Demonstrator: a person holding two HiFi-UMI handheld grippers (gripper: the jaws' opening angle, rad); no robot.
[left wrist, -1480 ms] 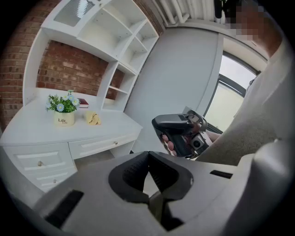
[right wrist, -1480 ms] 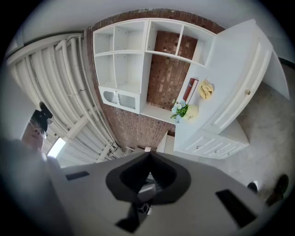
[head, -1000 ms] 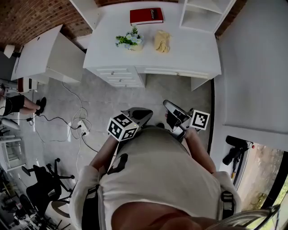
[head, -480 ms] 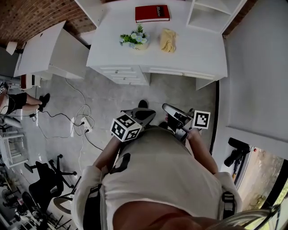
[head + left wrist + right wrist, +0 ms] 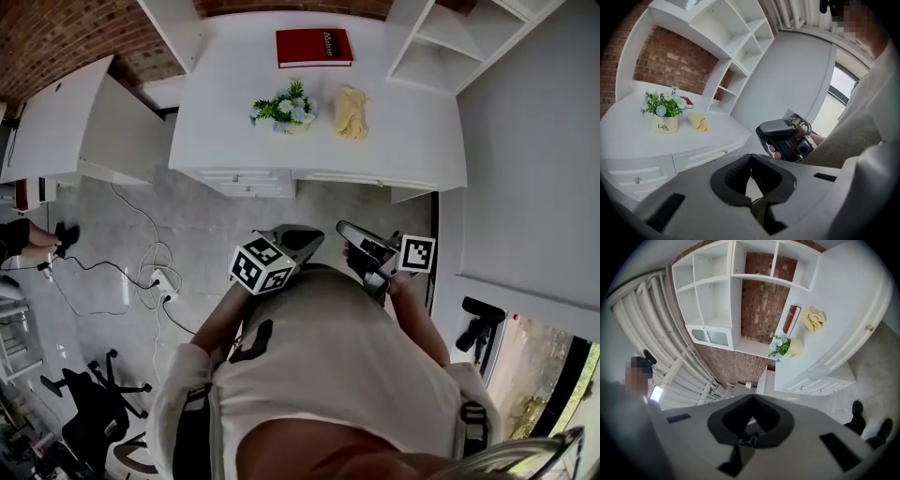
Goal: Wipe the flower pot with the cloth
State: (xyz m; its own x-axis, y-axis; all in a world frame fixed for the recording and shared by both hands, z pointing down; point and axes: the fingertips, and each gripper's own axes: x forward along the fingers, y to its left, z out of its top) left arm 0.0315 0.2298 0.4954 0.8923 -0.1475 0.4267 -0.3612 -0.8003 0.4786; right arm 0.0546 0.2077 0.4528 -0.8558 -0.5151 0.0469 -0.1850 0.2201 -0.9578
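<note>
**Now both grippers are riding clenched and empty, well apart from the pot**

The flower pot (image 5: 286, 116) is sitting on the white table (image 5: 225, 112) at the twelve o'clock end of the head view. It is standing upright, cream-coloured, with green leaves and pale blue flowers filling its top. The yellow cloth (image 5: 352, 111) is lying crumpled at the pot's three o'clock, near it but not touching. A red book (image 5: 314, 47) is lying flat at the pot's one o'clock, further back on the table. White shelves (image 5: 441, 47) are rising at the table's three o'clock end.

The person is standing on the grey floor (image 5: 366, 192), well short of the table, and is holding both tools close to the chest. The left gripper (image 5: 315, 236) is pointing toward twelve o'clock, with its marker cube (image 5: 258, 265) showing at its seven o'clock. In the left gripper view its fingers (image 5: 736, 176) are pressing together with nothing between them. The pot and cloth are showing far off at ten o'clock there, and the other tool is showing at two o'clock.

The right gripper (image 5: 343, 229) is pointing toward eleven o'clock, with its own marker cube (image 5: 416, 253) at its four o'clock. In the right gripper view its fingers (image 5: 733, 420) are likewise meeting tip to tip, gripping nothing. The table is appearing tilted at two o'clock there, carrying the pot, cloth and book.

Cables and a power strip (image 5: 155, 278) are lying on the floor at the person's nine o'clock. An office chair (image 5: 89, 412) is standing at eight o'clock.
</note>
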